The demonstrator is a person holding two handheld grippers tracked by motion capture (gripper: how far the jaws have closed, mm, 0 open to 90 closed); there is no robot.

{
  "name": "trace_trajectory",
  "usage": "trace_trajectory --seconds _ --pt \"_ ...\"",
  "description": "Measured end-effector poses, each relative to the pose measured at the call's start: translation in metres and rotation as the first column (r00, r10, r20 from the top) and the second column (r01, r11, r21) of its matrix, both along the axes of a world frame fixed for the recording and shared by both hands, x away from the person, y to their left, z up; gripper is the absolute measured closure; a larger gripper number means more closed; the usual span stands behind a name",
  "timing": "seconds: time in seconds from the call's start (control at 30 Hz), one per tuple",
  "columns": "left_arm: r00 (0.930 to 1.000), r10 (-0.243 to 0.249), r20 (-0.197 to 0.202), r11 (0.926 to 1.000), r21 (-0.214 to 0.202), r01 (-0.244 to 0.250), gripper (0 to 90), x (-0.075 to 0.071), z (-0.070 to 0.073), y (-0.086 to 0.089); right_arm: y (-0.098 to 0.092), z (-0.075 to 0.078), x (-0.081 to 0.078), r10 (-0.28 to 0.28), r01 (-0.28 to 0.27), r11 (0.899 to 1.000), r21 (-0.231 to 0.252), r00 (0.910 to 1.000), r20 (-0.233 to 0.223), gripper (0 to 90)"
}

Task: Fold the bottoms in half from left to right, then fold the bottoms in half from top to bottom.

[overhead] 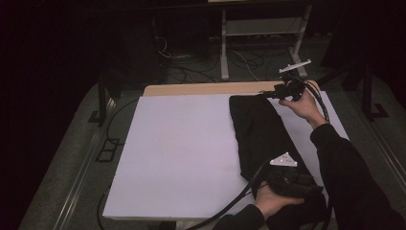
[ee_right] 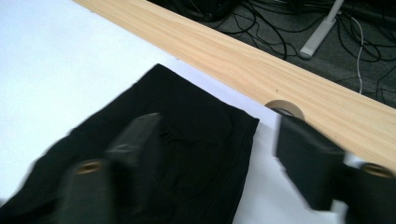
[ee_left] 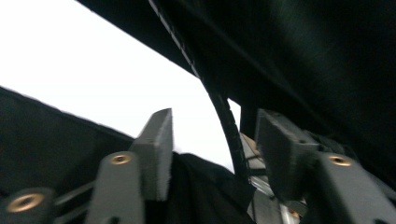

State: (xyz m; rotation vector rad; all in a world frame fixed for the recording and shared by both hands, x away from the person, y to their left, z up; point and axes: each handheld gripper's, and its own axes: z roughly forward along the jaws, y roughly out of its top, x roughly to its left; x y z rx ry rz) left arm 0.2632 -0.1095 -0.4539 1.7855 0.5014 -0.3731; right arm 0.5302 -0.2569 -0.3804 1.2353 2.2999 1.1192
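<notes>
Right hand-held gripper [ee_right: 212, 158] hovers with jaws apart, empty, over the far corner of the folded black garment [overhead: 261, 132] on the desk [overhead: 182, 153]; left hand-held gripper [ee_left: 212, 154] gapes at its near end. Dragging either could undo the fold.

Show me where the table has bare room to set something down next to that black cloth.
Free: the white sheet left of the folded black cloth, from the wooden edge strip down to the near edge. A narrower bare strip lies right of the cloth. Crowded: the cloth's far corner under the right gripper, and its near end by the left gripper.
</notes>
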Motion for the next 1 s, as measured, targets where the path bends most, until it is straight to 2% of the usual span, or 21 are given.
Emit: trace_trajectory --seconds 0.1,0.2,0.3,0.43,0.53,0.6,0.8,1.0 --pt "0.9981 0.032 0.053 0.9991 -0.030 -0.030 36.7 -0.002 0.011 0.013 -0.005 0.011 -0.012 0.017 -0.018 0.999 0.034 0.9997 0.020 13.9" --pt "0.9899 0.069 0.124 0.9968 -0.048 -0.063 30.0 -0.001 0.021 0.026 -0.007 0.020 -0.023 0.014 -0.016 0.999 0.045 0.9985 0.053 8.0" --pt "0.9869 0.083 0.138 0.9958 -0.050 -0.077 22.8 0.003 0.028 0.039 -0.007 0.026 -0.031 0.012 -0.017 0.998 0.061 0.9971 0.075 0.6" --pt "0.9823 0.109 0.153 0.9937 -0.044 -0.103 12.7 0.007 0.035 0.054 -0.008 0.028 -0.038 0.013 -0.021 0.996 0.089 0.9954 0.095 0.0" --pt "0.9751 0.114 0.190 0.9930 0.008 -0.118 2.7 0.008 0.038 0.062 -0.006 0.027 -0.042 0.021 -0.030 0.996 0.090 0.9951 0.097 0.0" --pt "0.9717 0.107 0.210 0.9921 0.041 -0.119 0.0 0.009 0.038 0.065 -0.005 0.024 -0.043 0.029 -0.036 0.996 0.081 0.9960 0.085 0.0" --pt "0.9688 0.100 0.226 0.9926 0.044 -0.113 0.0 0.010 0.038 0.068 -0.004 0.014 -0.043 0.023 -0.027 0.996 0.089 0.9987 0.045 0.0" --pt "0.9656 0.093 0.243 0.9926 0.053 -0.109 0.0 0.013 0.038 0.070 -0.003 0.010 -0.044 0.019 -0.023 0.995 0.099 0.9991 0.039 0.0"
